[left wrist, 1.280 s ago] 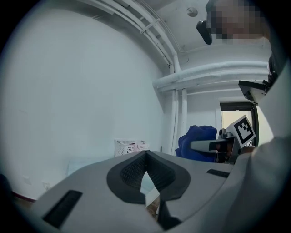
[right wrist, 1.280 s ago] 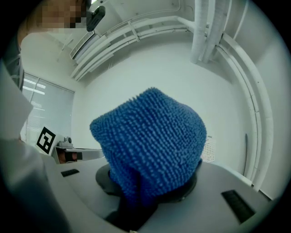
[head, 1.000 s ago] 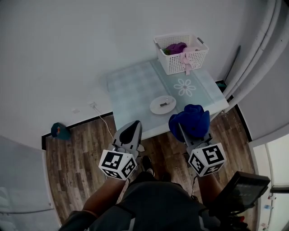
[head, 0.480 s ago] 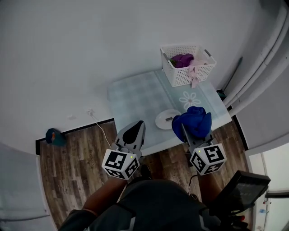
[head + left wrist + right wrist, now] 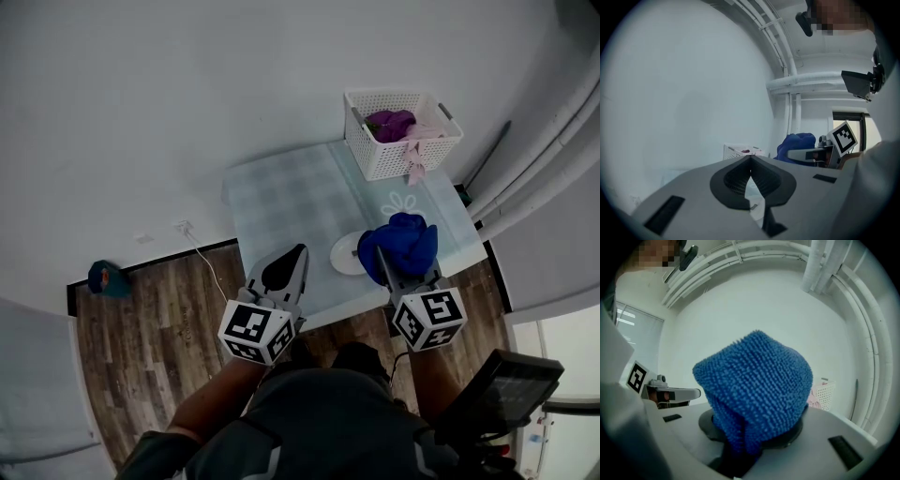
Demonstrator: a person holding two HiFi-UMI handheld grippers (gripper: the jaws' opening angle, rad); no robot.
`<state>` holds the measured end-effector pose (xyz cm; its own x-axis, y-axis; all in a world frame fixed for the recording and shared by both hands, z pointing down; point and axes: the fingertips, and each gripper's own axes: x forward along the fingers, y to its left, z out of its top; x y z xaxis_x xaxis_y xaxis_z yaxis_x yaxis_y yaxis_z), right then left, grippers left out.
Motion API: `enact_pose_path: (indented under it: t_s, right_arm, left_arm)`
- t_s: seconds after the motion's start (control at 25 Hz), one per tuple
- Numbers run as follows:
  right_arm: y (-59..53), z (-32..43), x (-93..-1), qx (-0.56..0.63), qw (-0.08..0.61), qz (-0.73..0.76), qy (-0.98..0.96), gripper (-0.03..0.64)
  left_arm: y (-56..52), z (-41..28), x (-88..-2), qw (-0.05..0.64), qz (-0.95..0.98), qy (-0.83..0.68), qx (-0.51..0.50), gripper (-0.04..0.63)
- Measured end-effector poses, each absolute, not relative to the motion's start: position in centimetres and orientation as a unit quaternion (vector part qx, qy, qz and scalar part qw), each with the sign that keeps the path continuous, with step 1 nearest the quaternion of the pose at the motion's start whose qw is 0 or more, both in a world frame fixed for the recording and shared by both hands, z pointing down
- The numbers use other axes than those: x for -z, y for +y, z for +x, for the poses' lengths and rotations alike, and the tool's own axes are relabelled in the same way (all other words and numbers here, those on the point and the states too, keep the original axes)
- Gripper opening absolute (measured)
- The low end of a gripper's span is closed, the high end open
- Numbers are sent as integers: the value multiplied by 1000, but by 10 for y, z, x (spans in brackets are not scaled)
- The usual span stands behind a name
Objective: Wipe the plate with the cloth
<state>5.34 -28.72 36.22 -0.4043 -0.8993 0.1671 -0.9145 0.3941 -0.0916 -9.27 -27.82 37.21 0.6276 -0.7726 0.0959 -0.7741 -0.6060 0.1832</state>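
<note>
Right gripper (image 5: pixel 392 267) — clamped on the cloth (image 5: pixel 403 240) — now hangs over the plate (image 5: pixel 345 256); left gripper (image 5: pixel 292 262) stays closed.

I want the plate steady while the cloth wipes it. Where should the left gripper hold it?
Pinch the plate by its left rim, coming in low from the left: it lies flat on the table, and the cloth in the right gripper overlaps its right side.

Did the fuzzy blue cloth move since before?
Yes. The fuzzy blue cloth went forward and now overlaps the round white plate's right edge.
</note>
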Motion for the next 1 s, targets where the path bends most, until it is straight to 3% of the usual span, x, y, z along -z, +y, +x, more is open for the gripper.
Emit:
enact_pose_path:
  t_s: [0.4,1.0]
  right_arm:
    - [-347,50,-410,-108,87,486,-863,133]
    - [-399,46,-524,-127,199,409,-882,135]
  left_arm:
    - [-318,-69,-417,131,871,-470,-57,9]
    - [-343,-31,-571,273,823,-465,-177,11]
